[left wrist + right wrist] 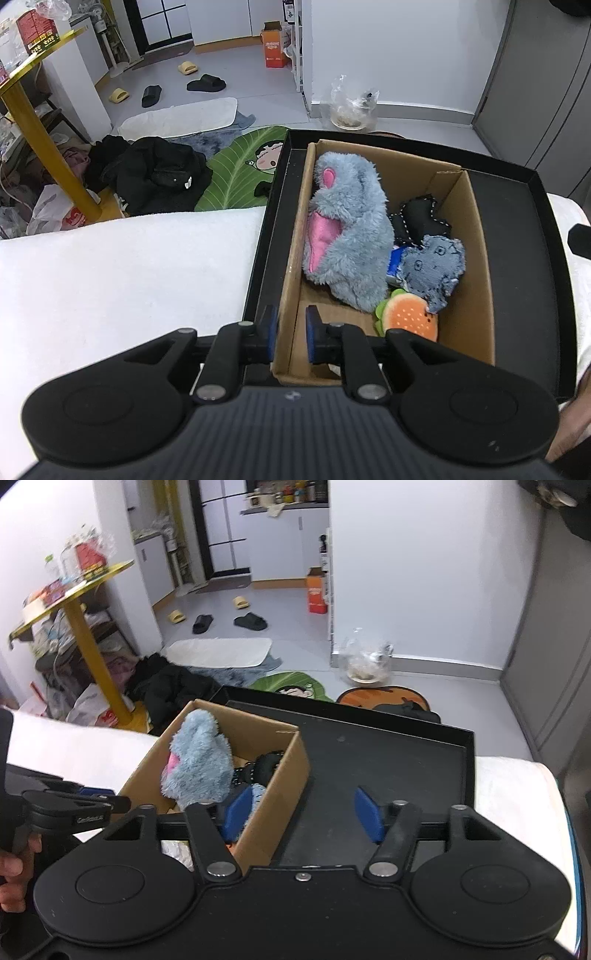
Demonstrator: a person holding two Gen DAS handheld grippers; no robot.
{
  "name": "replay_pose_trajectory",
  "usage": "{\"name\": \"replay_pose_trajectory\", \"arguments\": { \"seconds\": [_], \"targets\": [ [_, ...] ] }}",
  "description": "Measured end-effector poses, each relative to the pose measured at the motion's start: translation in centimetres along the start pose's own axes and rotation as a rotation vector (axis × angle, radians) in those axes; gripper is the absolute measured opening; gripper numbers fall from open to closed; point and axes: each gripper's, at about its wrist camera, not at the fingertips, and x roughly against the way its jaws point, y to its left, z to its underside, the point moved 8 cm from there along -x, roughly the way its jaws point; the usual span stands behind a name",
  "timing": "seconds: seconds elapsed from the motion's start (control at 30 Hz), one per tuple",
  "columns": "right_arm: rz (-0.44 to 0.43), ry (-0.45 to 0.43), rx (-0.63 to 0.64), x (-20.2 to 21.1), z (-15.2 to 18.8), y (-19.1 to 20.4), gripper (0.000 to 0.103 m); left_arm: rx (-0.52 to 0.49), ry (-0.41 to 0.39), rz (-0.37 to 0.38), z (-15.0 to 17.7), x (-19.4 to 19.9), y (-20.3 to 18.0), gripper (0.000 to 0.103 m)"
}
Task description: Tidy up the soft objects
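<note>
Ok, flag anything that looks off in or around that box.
The cardboard box sits pushed toward the left side of the black tray, which leaves the right side bare. The left gripper straddles the box's left wall, one pad inside and one outside. The toys are piled loosely. Nothing looks spilled or damaged.

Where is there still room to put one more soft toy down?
The flat black tray floor right of the brown cardboard box is bare. So is the white towel-covered surface left of the tray. Inside the box it is crowded: a fluffy grey-blue and pink plush, a denim patch toy and an orange burger plush fill it.
</note>
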Motion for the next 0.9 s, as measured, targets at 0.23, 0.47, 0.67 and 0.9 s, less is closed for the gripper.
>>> {"name": "replay_pose_trajectory", "arguments": {
  "seconds": [0.23, 0.47, 0.67, 0.9],
  "targets": [
    [0.0, -0.045, -0.076, 2.5, 0.2, -1.2, 0.079, 0.025, -0.036, 0.024, -0.8, 3.0, 0.1, 0.035],
    [0.015, -0.066, -0.169, 4.6, 0.8, -2.2, 0.086, 0.03, -0.113, 0.059, -1.4, 6.8, -0.2, 0.043],
    [0.015, -0.088, -0.208, 6.5, 1.8, -2.0, 0.088, 0.007, -0.145, 0.08, -0.8, 9.6, -1.0, 0.045],
    [0.03, -0.13, -0.257, 8.9, 2.6, -2.0, 0.096, -0.002, -0.195, 0.099, 0.3, 12.7, -1.3, 0.052]
  ]
}}
